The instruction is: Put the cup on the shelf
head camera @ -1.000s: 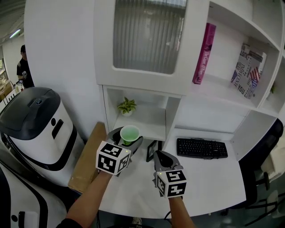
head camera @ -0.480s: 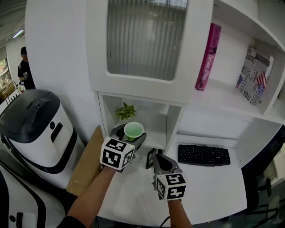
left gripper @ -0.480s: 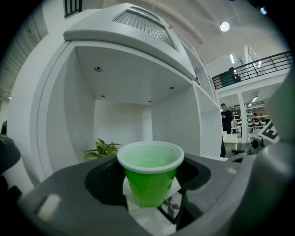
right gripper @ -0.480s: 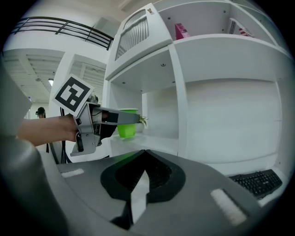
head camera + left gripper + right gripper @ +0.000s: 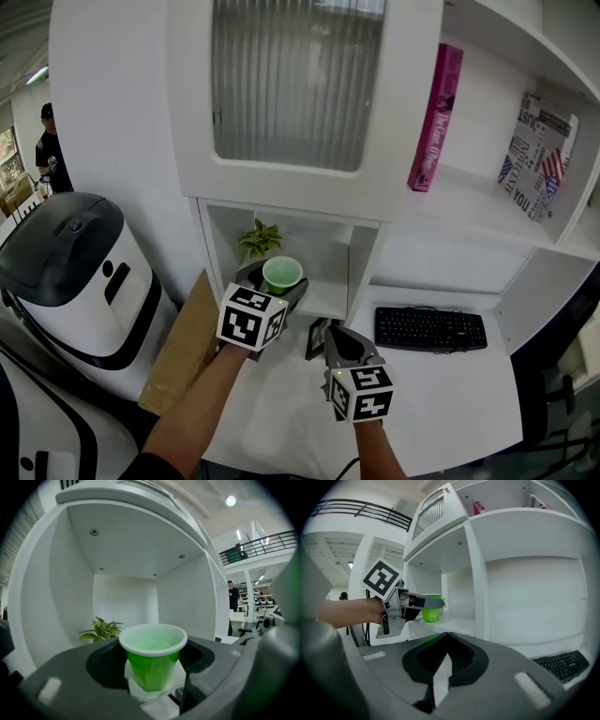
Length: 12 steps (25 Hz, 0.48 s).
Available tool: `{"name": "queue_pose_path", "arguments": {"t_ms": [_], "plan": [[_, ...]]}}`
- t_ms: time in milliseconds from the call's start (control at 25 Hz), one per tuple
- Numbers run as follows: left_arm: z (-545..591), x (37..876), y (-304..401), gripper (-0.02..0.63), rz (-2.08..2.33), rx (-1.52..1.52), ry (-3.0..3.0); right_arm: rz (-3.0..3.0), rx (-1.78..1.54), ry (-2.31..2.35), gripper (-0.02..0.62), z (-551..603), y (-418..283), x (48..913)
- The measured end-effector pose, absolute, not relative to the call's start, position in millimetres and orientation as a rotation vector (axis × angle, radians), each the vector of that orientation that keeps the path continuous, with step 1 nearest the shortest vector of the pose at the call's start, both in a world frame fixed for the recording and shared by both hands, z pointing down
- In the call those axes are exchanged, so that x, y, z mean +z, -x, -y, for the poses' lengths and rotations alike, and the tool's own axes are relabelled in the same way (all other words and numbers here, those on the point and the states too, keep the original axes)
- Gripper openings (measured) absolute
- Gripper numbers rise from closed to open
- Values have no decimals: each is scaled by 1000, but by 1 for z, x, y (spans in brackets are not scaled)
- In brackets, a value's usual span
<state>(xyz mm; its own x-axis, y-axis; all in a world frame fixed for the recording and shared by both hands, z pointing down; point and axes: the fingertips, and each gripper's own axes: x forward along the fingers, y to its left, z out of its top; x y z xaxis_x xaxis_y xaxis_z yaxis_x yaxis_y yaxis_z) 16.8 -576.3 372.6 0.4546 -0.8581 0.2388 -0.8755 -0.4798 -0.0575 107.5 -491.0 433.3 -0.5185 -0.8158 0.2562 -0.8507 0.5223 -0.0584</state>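
Our left hand-held gripper [image 5: 272, 289] has gone up a little and in toward the shelf since a moment ago. It is clamped on the green cup [image 5: 153, 660], one jaw on each side, and the cup stands upright. Before, the cup was lower and nearer to us. Now it sits at the mouth of the small shelf box [image 5: 319, 292], over the front edge of its white board. We cannot tell if the cup's bottom touches the board.

Our right hand-held gripper [image 5: 440, 679] has stayed in about the same spot, low over the worktop [image 5: 450, 394]. Its jaws are pressed together with nothing in them.

Inside the shelf box there is open room. A side wall stands to the left [image 5: 44, 597] and another to the right [image 5: 185, 597], with the roof [image 5: 126, 541] high above the cup. A little green plant [image 5: 101, 630] sits at the back left, apart from the cup. The middle and right of the board are bare.

To the right of the box is a white post [image 5: 363, 267]. Past it lies a black keyboard [image 5: 430, 329] on the worktop, well apart from both grippers. A pink book [image 5: 429, 117] leans on a higher shelf. A flat piece of cardboard [image 5: 183, 342] leans near our left arm.
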Motion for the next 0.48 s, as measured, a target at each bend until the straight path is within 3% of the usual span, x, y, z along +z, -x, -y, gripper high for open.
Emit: {"name": "queue_pose_path", "arguments": {"t_ms": [480], "plan": [[581, 378, -16, 325, 1562, 414, -2598, 2575, 265, -1388, 21, 495, -105, 437]]}}
